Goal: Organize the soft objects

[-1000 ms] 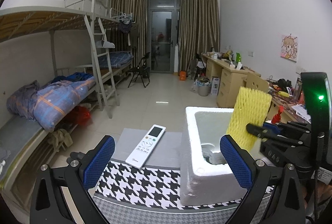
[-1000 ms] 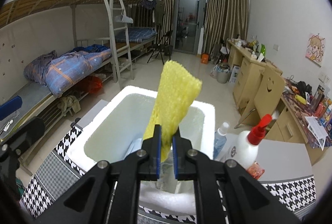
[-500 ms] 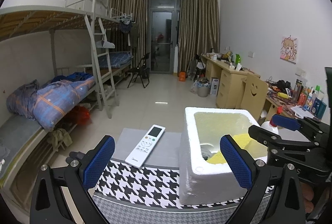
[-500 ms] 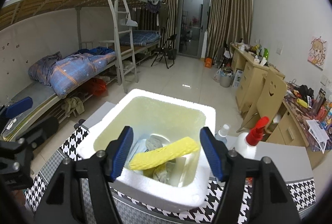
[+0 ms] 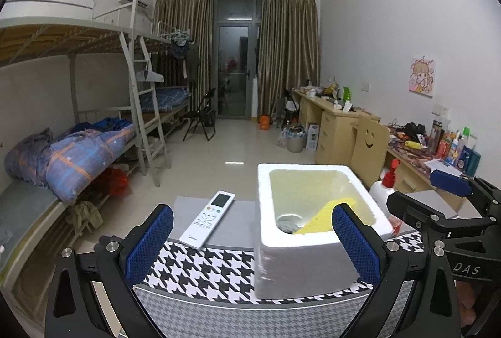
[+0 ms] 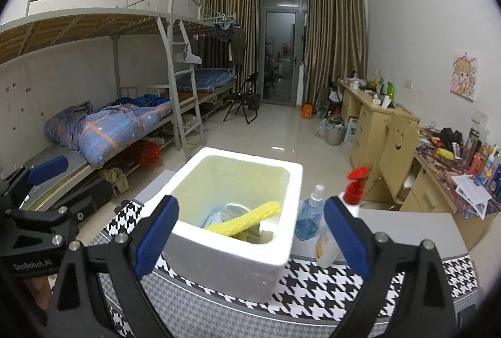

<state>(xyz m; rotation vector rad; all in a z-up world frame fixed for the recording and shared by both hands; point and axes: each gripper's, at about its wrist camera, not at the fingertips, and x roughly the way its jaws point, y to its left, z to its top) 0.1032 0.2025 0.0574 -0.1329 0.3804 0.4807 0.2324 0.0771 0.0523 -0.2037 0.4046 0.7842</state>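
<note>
Yellow foam sleeve (image 6: 247, 220) lying slantwise inside white foam box (image 6: 231, 253) at counter's (image 6: 328, 294) middle, long axis toward box's far right corner. Right claw (image 6: 250, 239) nearer, empty, jaws opening wide just before it. Left claw (image 5: 250, 244) wide, empty.

The white foam box (image 6: 238, 231) hides the lower end of the yellow foam netting (image 6: 247, 217) behind its near wall; in the left wrist view a blue pad (image 5: 355, 241) covers part of the netting. Grey and pale soft items (image 6: 233, 212) beneath it are too buried to identify. The pump bottle (image 6: 332, 231) is partly hidden behind a gripper finger. Bottle labels on the desk (image 5: 454, 147) are too small to read.
</note>
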